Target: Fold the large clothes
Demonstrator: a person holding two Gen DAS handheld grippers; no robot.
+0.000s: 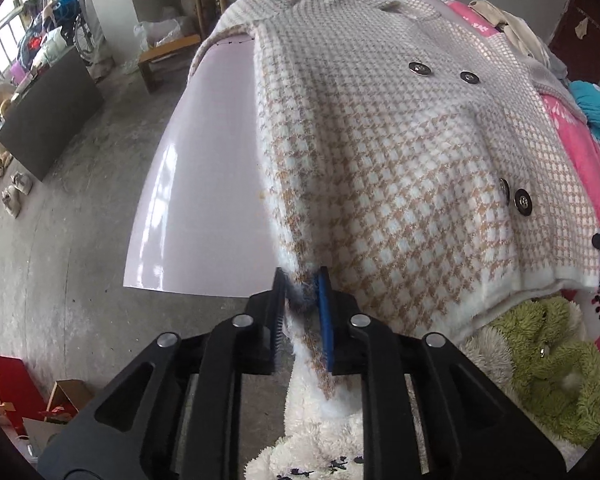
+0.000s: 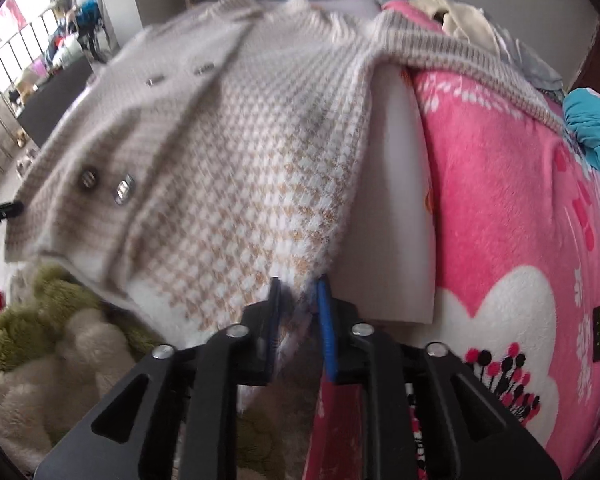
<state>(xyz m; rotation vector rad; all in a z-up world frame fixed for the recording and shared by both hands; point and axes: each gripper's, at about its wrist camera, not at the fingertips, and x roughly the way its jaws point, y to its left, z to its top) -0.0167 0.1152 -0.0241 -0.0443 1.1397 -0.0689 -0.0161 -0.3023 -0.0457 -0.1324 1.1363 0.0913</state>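
Observation:
A fuzzy beige-and-white houndstooth cardigan (image 1: 400,152) with dark metal buttons lies face up on a glossy white board (image 1: 204,184). My left gripper (image 1: 302,280) is shut on the cardigan's near left hem corner. In the right wrist view the cardigan (image 2: 228,168) looks blurred, and my right gripper (image 2: 298,288) is shut on its near right hem corner. One sleeve (image 2: 460,56) trails off over the pink blanket. The left gripper's tip (image 2: 0,212) shows at the left edge of the right wrist view.
A pink flowered blanket (image 2: 500,208) covers the bed to the right, with a teal garment (image 2: 592,128) and cream clothes (image 2: 460,16) on it. Green and white plush toys (image 1: 548,364) lie just below the hem. Concrete floor, a dark cabinet (image 1: 48,120) and wooden stools (image 1: 160,56) stand left.

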